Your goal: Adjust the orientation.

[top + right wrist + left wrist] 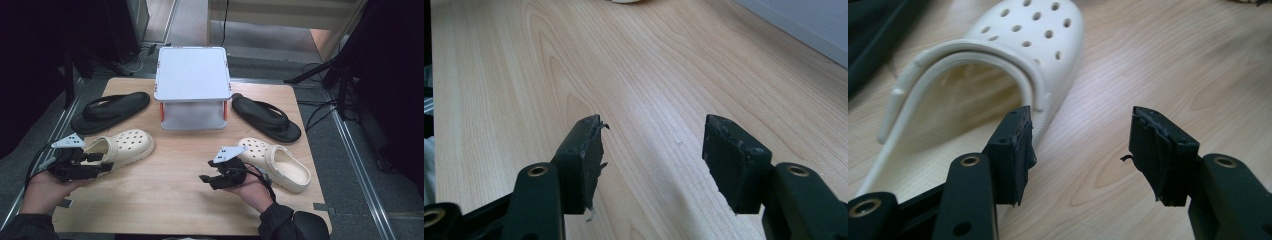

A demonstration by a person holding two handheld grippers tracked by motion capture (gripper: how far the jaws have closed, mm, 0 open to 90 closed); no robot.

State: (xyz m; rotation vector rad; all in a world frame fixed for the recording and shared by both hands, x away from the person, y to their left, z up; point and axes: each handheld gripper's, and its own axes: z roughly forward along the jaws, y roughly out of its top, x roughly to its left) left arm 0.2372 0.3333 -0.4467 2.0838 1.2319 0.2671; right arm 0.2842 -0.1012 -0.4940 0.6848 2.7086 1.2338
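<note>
Cream clog (1013,55) on my left side lies just ahead of the left gripper (1080,145), toe pointing away, its heel strap arching right in front of the near jaw. I read the jaws as standing wide apart with only bare wood between them; the left one sits close against the clog's side, and I cannot tell whether it touches. In the high view my left gripper (102,161) is at the clog's (125,146) heel end, near the table's (170,200) left edge.

My right gripper (651,145) also has its jaws wide apart over bare tabletop, nothing between them. From above, that right gripper (206,176) rests in my hand (255,192) just beside the second cream clog (280,162), which lies to its right.

Farther out, a black flip-flop (110,111) lies behind the left clog and another black flip-flop (267,118) behind the right one. Between them stands a pale two-tier shoe rack (192,75) with orange posts.
</note>
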